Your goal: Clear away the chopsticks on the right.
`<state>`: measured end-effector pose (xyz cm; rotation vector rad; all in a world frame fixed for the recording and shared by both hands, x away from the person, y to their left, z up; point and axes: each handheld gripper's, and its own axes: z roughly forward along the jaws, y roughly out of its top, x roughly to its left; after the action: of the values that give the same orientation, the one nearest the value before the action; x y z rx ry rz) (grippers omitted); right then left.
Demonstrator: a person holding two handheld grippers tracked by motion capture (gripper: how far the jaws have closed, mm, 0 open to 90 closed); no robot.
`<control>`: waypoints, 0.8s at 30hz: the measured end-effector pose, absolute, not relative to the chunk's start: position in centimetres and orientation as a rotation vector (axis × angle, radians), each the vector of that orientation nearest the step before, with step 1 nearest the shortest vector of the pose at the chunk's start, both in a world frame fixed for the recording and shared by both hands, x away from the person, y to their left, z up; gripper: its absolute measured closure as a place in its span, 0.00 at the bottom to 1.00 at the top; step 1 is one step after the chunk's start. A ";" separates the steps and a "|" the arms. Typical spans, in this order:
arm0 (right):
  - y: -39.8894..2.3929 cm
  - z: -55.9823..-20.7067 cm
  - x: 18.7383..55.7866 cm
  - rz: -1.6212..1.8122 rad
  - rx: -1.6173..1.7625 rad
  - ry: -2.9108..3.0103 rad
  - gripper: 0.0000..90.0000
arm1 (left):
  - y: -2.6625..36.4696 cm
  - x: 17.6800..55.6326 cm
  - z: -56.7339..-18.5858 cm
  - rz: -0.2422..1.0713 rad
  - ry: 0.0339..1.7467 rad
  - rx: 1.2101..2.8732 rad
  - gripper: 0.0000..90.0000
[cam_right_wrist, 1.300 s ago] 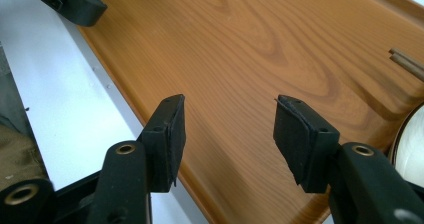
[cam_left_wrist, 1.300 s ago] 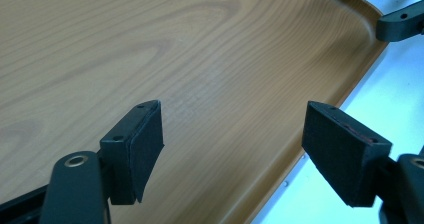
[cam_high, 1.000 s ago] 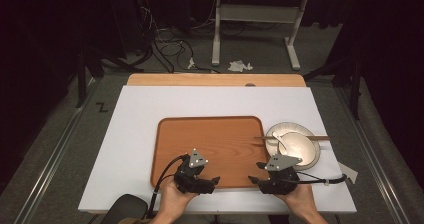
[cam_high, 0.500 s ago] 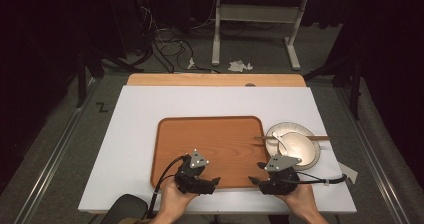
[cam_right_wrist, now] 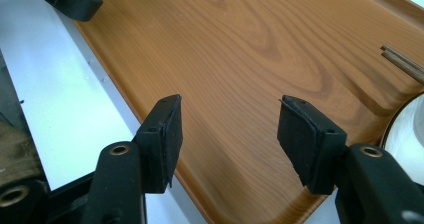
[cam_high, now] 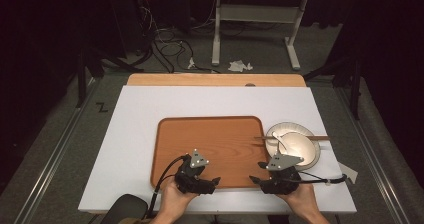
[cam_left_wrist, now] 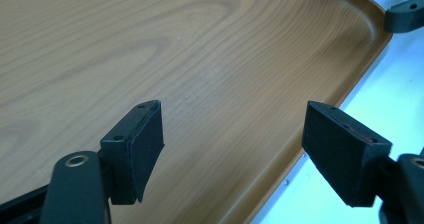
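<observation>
Tray (cam_high: 215,146) of wood lies on the white surface (cam_high: 135,134); left hand-held gripper (cam_left_wrist: 232,149) and right hand-held gripper (cam_right_wrist: 227,139) hover over its near edge, jaws apart, empty.

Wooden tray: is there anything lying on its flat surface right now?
No, in the high view the wooden tray is bare, and the bowl with chopsticks sits on the table beside it.

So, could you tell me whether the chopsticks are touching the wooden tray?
Touching. In the high view the chopsticks lie across the bowl, their left tips on the wooden tray rim; the right gripper view shows those tips resting there.
</observation>
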<state>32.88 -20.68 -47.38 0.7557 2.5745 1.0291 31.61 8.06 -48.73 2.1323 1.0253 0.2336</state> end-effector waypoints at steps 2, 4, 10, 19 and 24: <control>-20.9 -47.0 32.9 1.044 0.763 2.563 0.52 | 8.1 31.6 -48.7 0.235 1.023 2.132 0.28; -21.2 -46.5 32.9 1.066 0.783 2.552 0.54 | 8.1 31.6 -48.7 0.237 1.026 2.131 0.28; -22.4 -44.9 33.0 1.111 0.802 2.516 0.58 | 8.1 31.7 -48.7 0.230 1.029 2.131 0.28; -25.3 -42.4 33.4 1.104 0.837 2.419 0.65 | 8.2 31.8 -48.6 0.230 1.034 2.124 0.28; -26.6 -41.8 33.9 1.092 0.861 2.390 0.67 | 8.3 31.8 -48.6 0.232 1.035 2.125 0.28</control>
<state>33.95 -26.60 -41.84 0.8609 2.3897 1.0922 31.80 8.25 -48.59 2.1249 1.0353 0.2323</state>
